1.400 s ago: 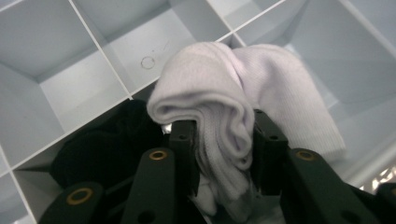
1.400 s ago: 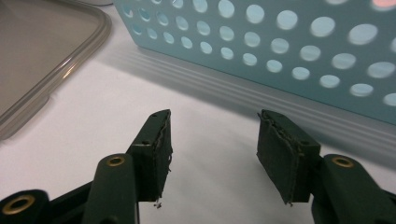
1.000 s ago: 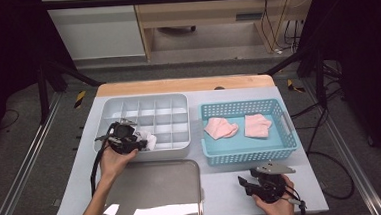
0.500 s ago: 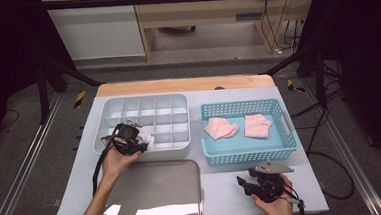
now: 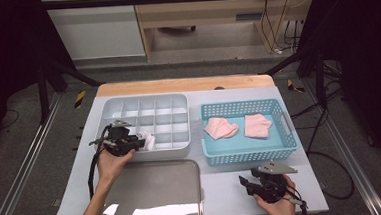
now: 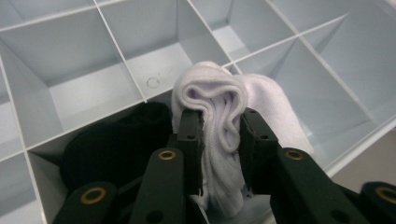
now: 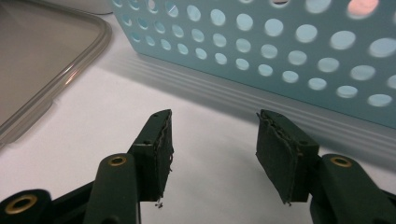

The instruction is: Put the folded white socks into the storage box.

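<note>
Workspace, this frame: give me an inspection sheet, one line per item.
Surface: white table top, wooden strip along the far edge.
Job's things: white sock pinched, over the near row of the grey divided tray; a black item lies in the cell beside it.
Clutter: blue basket with two pink cloth pieces; clear lid at the near edge.
Grippers: left gripper shut on the sock; right gripper open, low over the table before the basket.
Cables: one trails from each gripper; more hang beyond the table.
Surroundings: grey floor, dark frame legs, wooden furniture behind.
</note>
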### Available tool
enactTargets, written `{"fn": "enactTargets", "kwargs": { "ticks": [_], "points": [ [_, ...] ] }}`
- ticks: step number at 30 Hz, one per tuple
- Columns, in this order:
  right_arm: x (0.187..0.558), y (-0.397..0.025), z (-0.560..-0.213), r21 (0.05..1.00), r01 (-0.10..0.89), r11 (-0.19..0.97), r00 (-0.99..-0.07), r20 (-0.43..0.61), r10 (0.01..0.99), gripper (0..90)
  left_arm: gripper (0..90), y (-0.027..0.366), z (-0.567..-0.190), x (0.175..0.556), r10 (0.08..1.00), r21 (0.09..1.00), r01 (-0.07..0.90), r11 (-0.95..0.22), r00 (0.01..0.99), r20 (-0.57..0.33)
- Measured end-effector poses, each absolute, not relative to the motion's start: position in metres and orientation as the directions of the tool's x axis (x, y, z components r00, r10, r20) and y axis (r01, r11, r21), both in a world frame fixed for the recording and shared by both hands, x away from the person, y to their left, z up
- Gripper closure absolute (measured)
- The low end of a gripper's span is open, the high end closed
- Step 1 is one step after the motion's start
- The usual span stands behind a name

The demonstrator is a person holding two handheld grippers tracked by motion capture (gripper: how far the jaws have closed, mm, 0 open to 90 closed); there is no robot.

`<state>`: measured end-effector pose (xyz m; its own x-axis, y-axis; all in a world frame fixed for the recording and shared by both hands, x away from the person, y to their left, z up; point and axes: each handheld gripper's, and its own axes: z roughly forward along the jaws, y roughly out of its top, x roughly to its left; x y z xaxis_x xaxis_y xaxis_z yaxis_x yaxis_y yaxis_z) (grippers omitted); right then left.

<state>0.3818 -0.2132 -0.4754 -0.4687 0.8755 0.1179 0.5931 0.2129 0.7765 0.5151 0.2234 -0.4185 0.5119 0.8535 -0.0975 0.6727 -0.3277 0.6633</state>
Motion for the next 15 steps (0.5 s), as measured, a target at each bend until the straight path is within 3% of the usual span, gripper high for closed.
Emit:
{"fn": "enactTargets", "kwargs": {
  "ticks": [4, 9, 12, 15],
  "points": [
    [0.383, -0.211, -0.476, 0.773, 0.595, 0.219, -0.475, 0.118, 0.872, 46.5, 73.0, 0.215, -0.424, 0.517, 0.858, 0.62, 0.683, -0.387, 0.513, -0.03],
    [0.385, -0.207, -0.478, 0.768, 0.596, 0.236, -0.488, 0.114, 0.865, 46.6, 72.0, 0.215, -0.424, 0.521, 0.852, 0.603, 0.697, -0.389, 0.522, -0.053],
    [0.386, -0.207, -0.479, 0.766, 0.598, 0.235, -0.488, 0.116, 0.865, 46.4, 66.4, 0.219, -0.422, 0.517, 0.841, 0.63, 0.683, -0.371, 0.534, -0.085],
    [0.385, -0.209, -0.478, 0.771, 0.595, 0.228, -0.482, 0.115, 0.869, 46.3, 55.3, 0.227, -0.413, 0.508, 0.836, 0.679, 0.648, -0.344, 0.541, -0.092]
  ]
}}
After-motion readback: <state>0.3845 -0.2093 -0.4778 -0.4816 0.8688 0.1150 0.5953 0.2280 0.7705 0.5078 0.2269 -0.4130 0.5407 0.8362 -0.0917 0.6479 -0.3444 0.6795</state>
